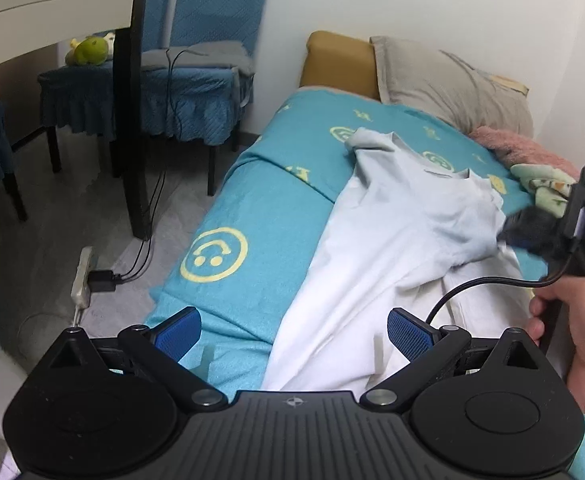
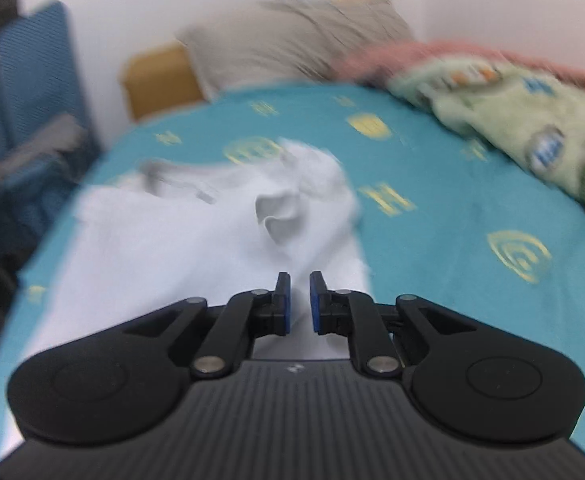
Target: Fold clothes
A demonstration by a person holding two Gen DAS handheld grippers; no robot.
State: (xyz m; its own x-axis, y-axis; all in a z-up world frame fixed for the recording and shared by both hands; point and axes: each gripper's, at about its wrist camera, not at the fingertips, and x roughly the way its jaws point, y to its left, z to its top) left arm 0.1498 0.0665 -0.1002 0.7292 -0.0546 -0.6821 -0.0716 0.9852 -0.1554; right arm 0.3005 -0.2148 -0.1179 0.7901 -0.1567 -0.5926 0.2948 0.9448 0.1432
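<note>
A white T-shirt (image 1: 392,240) lies spread on the teal bed sheet (image 1: 252,208), collar toward the pillow, its right side rumpled. My left gripper (image 1: 294,332) is open wide above the shirt's lower hem, holding nothing. My right gripper shows at the right edge of the left wrist view (image 1: 508,236), blurred, over the shirt's right sleeve. In the blurred right wrist view the right gripper (image 2: 300,300) has its pads close with a narrow gap, just above the shirt (image 2: 196,240); no cloth shows between them.
A grey pillow (image 1: 452,84), a pink blanket (image 1: 524,152) and a green patterned cloth (image 1: 544,188) lie at the bed's head and right side. Blue covered chairs (image 1: 188,80), a dark table leg (image 1: 132,120) and a power strip (image 1: 84,276) with cables stand on the floor at left.
</note>
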